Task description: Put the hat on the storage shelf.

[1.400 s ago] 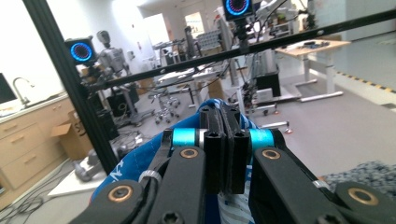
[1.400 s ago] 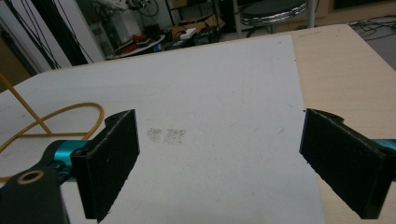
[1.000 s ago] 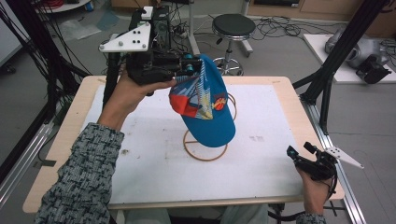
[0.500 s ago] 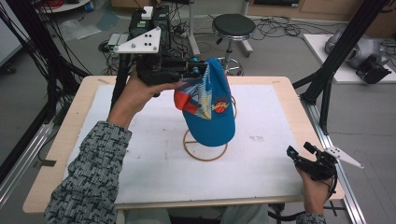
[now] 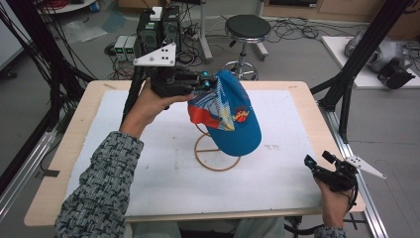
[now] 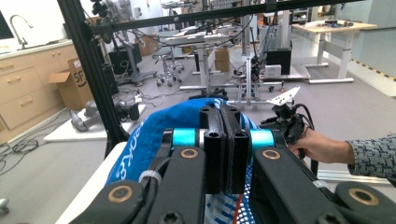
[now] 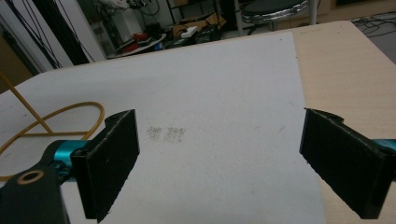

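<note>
From above we see the left gripper holding the blue cap over the wire stand, up close its jaws pinch the cap tight, and our right gripper has jaws wide open above the white surface.

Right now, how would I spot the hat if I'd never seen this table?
Find the big wooden table with the white mat on it. Near the middle stands a thin yellow wire stand, and right over it hangs the baseball cap, pinched by the left tongs. It is bright blue with red and white patches.
</note>
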`<state>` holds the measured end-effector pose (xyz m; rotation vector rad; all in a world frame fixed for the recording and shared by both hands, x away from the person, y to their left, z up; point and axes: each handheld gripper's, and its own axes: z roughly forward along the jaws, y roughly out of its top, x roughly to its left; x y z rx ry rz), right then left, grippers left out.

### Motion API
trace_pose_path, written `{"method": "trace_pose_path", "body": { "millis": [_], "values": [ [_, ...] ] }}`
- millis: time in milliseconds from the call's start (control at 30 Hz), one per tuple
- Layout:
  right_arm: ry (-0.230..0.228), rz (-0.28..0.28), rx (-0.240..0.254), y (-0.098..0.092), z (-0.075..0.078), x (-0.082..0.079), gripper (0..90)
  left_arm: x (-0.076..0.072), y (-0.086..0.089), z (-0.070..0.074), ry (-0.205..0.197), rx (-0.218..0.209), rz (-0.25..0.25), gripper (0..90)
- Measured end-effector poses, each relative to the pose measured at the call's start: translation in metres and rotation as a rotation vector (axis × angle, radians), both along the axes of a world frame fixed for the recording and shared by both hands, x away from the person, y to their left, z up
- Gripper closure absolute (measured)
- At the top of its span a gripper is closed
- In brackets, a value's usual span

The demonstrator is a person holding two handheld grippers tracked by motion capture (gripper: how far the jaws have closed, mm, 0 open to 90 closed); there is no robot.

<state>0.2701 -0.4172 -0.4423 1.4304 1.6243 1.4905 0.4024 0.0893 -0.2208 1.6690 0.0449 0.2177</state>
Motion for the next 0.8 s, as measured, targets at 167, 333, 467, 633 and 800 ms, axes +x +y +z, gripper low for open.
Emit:
{"method": "trace_pose_path", "body": {
  "millis": [167, 333, 467, 633, 800],
  "values": [
    [0.001, 0.002, 0.003, 0.001, 0.0, 0.0, 11.0, 0.002, 0.005, -0.012, 0.019, 0.014, 0.007, 88.1],
    [-0.001, 0.004, 0.002, 0.001, 0.0, 0.0, 11.0, 0.002, 0.008, -0.022, 0.027, 0.028, 0.009, 88.1],
    [0.002, 0.003, -0.001, 0.001, 0.0, 0.001, 11.0, 0.004, 0.011, -0.029, 0.038, 0.023, 0.013, 88.1],
    [0.003, 0.003, -0.002, 0.001, 0.0, 0.001, 11.0, 0.005, 0.012, -0.037, 0.05, 0.015, 0.012, 88.0],
    [0.004, 0.002, -0.002, 0.001, 0.0, 0.001, 11.0, 0.002, 0.01, -0.039, 0.053, 0.001, -0.007, 88.0]
  ]
}}
